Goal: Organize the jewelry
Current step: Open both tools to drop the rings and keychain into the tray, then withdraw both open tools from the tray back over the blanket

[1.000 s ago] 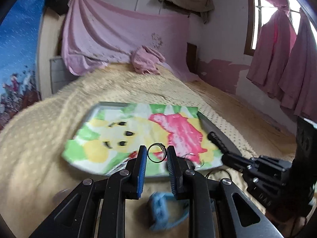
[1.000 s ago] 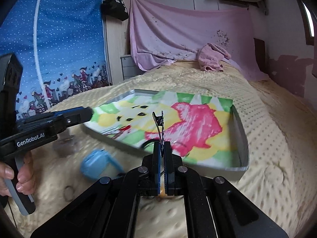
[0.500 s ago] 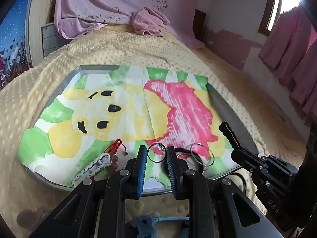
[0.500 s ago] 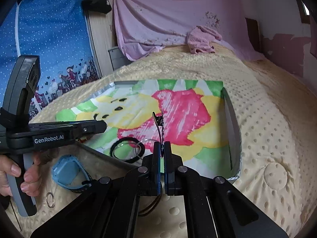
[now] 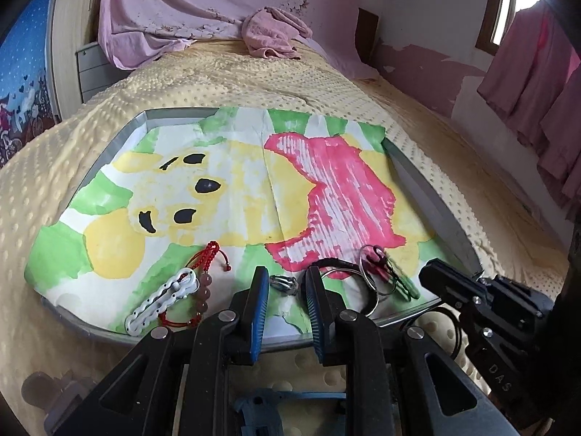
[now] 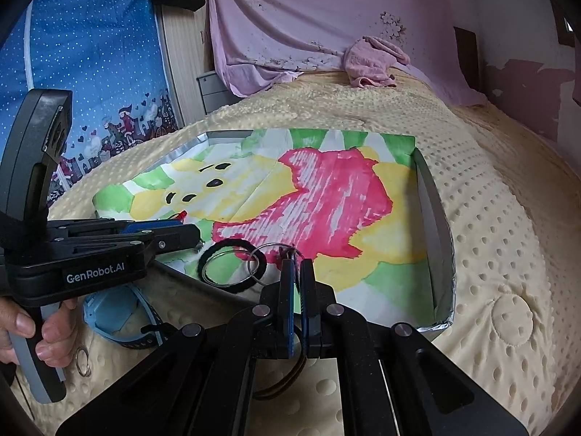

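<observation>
A blue watch [image 6: 116,316] lies on the bed just in front of the tray, with a small loose ring [image 6: 83,362] beside the person's fingers on the left handle. Inside the tray's near edge, a white chain bracelet [image 5: 161,299] and a red cord bracelet with pink beads [image 5: 201,283] lie to the left. To the right, a black hair tie [image 6: 232,265] overlaps two thin metal hoops [image 5: 374,276] and a red and green piece [image 5: 394,276].

The left claw [image 5: 287,287] is spread, and a small silver ring [image 5: 283,282] lies on the paper between its blue pads, touching neither. The right claw [image 6: 297,272] is nearly pressed together just above the red and green piece; I cannot tell whether it pinches it.

The grey tray [image 5: 428,196] is lined with a painted paper [image 5: 232,189] showing a yellow bear in red. It sits on a yellow dotted blanket [image 6: 508,239] covering the bed. Beyond are a crumpled pink cloth [image 6: 374,61], a pink sheet on the wall, and a blue curtain at left.
</observation>
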A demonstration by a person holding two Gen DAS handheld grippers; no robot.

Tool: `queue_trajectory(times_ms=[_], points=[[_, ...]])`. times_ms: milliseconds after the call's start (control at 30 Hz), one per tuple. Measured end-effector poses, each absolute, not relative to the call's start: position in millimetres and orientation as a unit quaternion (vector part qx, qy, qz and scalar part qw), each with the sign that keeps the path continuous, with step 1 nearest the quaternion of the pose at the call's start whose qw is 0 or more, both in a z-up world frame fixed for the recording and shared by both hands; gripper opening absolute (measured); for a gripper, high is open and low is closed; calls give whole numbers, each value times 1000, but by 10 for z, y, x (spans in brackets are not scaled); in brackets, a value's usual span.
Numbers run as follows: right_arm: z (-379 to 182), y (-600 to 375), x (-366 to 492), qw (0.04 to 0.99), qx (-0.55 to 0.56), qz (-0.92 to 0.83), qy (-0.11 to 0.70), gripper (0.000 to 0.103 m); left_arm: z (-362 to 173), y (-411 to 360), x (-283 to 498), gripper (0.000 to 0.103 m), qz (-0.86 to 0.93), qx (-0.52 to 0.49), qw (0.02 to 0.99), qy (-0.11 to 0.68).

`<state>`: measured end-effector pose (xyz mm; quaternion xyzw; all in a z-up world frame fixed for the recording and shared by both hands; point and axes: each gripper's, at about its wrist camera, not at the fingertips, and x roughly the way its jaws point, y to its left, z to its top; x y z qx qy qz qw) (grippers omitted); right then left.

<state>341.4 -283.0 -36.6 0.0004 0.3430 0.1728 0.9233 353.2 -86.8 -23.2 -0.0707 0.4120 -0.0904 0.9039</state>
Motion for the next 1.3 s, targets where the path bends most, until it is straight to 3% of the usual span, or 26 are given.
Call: queue_trajectory(times_ms=[200, 267, 300, 333, 367, 500, 633, 733, 800, 967, 1300], points=[[-335, -2865, 3363, 929, 3, 169, 328, 6, -156, -753, 3394, 25, -98, -100, 911, 389], [-314, -2903, 3304, 934, 8, 164, 317, 14, -120, -713, 3308, 41, -102, -109, 914, 377], [-297, -2934, 3276, 936, 12, 162, 311, 25, -104, -699, 3265, 61, -101, -111, 917, 370], [-276, -2957, 3247, 939, 18, 159, 305, 31, -85, -685, 3225, 70, -99, -112, 921, 360], [-252, -2980, 3217, 941, 22, 157, 298, 36, -49, -667, 3146, 70, -97, -112, 928, 343], [-140, -2991, 3051, 950, 31, 153, 270, 38, 53, -622, 2927, 72, -97, -101, 938, 317], [-36, -2970, 2852, 956, 42, 151, 247, 53, 157, -525, 2685, 92, -80, -103, 952, 277], [74, -2959, 2644, 962, 45, 151, 223, 70, 231, -447, 2463, 102, -61, -101, 963, 243], [129, -2953, 2520, 964, 46, 153, 210, 87, 267, -403, 2293, 103, -47, -97, 969, 220], [257, -2940, 2154, 970, 51, 156, 177, 99, 300, -322, 1905, 103, -28, -78, 979, 184], [445, -2873, 1532, 978, 42, 150, 139, 100, 329, -203, 1266, 103, -10, -64, 988, 140]])
